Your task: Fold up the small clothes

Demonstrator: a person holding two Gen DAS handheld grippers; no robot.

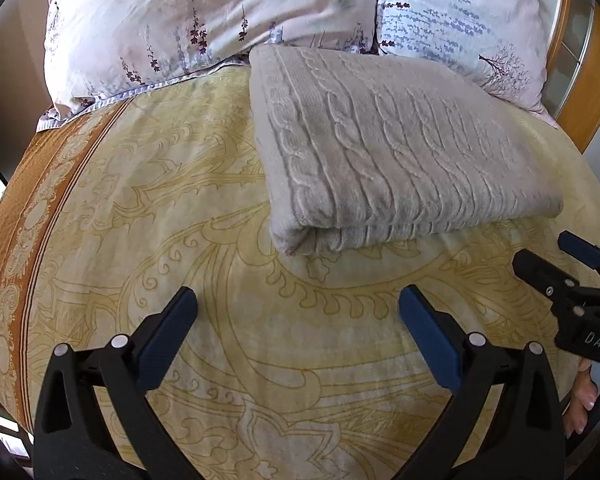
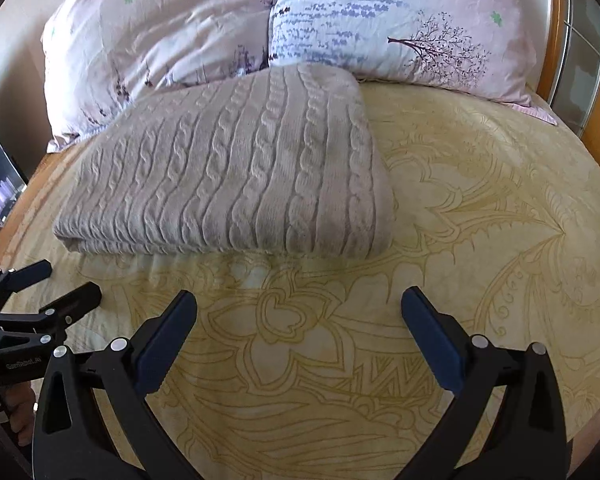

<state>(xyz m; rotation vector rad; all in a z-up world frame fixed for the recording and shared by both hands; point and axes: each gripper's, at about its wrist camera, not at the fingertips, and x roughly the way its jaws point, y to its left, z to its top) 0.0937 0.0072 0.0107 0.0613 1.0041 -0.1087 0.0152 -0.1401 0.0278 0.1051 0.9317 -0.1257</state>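
Bed with yellow ornamental bedspread (image 1: 228, 208), orange patterned border along its left side. Two floral pillows (image 2: 400, 20) at the head, wooden headboard (image 2: 556, 40) behind.

My left gripper (image 1: 298, 312) hangs low over bare bedspread, fingers spread wide, nothing between the blue pads (image 1: 428, 336). My right gripper (image 2: 299, 312) sits level with it, also spread wide and empty. Each shows in the other's view from the side: the right one at the left view's right edge, lettering "DAS" legible on its body; the left one at the right view's left edge, small print on it too blurred to read surely. Fingertips of my right hand (image 1: 582, 400) show under the right gripper.

Folded grey cable-knit garment (image 1: 392, 148) lies ahead of both grippers, beyond the fingertips, untouched, its far edge against the pillows.
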